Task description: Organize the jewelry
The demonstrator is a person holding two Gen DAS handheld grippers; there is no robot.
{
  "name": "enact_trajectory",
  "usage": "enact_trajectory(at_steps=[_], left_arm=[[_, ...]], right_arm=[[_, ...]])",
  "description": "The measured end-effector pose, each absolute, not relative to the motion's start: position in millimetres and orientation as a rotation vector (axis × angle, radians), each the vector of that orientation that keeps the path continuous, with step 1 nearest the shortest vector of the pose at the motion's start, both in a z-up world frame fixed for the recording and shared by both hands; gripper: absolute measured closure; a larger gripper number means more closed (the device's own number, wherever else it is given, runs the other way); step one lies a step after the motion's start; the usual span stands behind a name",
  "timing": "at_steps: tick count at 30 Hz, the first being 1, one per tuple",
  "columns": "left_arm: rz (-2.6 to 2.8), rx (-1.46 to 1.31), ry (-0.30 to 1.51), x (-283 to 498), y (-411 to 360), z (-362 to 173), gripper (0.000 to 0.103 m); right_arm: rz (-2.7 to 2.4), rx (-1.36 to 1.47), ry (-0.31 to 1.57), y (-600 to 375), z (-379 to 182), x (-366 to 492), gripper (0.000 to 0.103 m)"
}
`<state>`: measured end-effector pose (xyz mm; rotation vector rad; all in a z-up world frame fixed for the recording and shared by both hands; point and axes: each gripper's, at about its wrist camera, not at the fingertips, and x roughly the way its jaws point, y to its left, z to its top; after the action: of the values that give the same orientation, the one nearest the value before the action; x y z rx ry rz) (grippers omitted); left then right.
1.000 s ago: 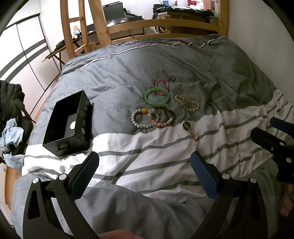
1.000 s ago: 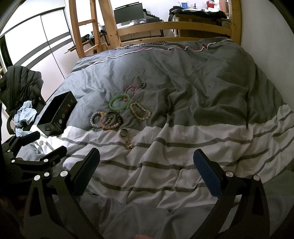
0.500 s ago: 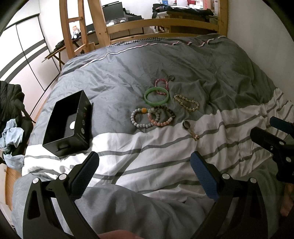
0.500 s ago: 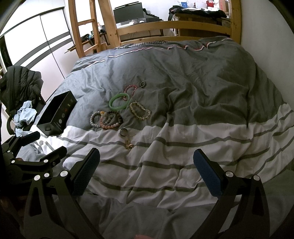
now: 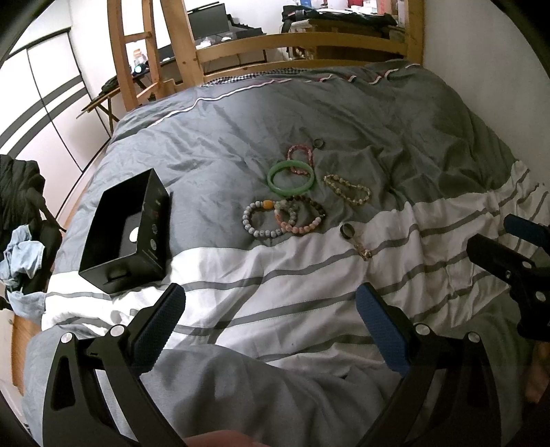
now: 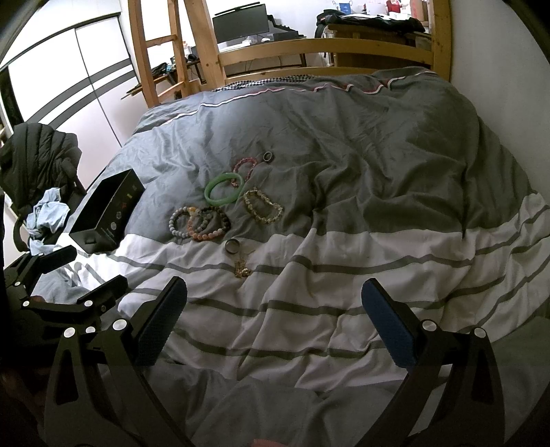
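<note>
Box: I see a black box [image 5: 125, 225] on the grey part of the duvet, left of the jewelry and well apart from it, open at the top; inside I make out only a pale round spot on its dark floor, none of the jewelry.
Jewelry: all of it lies loose on the duvet [image 5: 343, 113] near the middle of the bed.
Green bangle [image 5: 291, 178]: flat, overlapping a pink bead bracelet [image 5: 301, 159] just behind it.
Small dark ring [image 5: 318, 143]: just beside the pink bracelet, on the far side.
Gold-toned bracelet [image 5: 348, 189]: to the right of the bangle.
Three bead bracelets: a grey-white one [image 5: 264, 220] with an orange bead, a peach one [image 5: 298, 223] and a dark brown one [image 5: 311, 206], overlapping each other.
Second ring [image 5: 347, 231]: at the edge of the white band, with a small gold chain [image 5: 362, 250] just beside it.
Left claw [image 5: 271, 326]: I hold it wide open, empty, low over the white stripes.
Right claw [image 6: 273, 316]: wide open too, gripping nothing, near the bed's foot.
Bed: grey duvet with white bands, wooden rail [image 6: 326, 51] at the far end.
Room: monitor [image 6: 240, 21] on a desk behind the rail, white wardrobe doors on the left, dark jacket [image 6: 34, 161] on a chair.
</note>
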<state>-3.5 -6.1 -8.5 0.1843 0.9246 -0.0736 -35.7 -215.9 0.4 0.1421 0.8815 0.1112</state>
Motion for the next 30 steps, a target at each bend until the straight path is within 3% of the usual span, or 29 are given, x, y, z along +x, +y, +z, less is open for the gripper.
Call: enact_trajectory(at_steps=[19,30], left_arm=[[-0.079,0.2,0.945,1,-8,-11,0.006],[-0.038,0.193,1.004,77,-15,-26,0.006]], right_arm=[[0.115,0.144,0.889,-213,-3,-36,0.003],[0.165,0.067,0.945,-184,-35,-4,0.003]])
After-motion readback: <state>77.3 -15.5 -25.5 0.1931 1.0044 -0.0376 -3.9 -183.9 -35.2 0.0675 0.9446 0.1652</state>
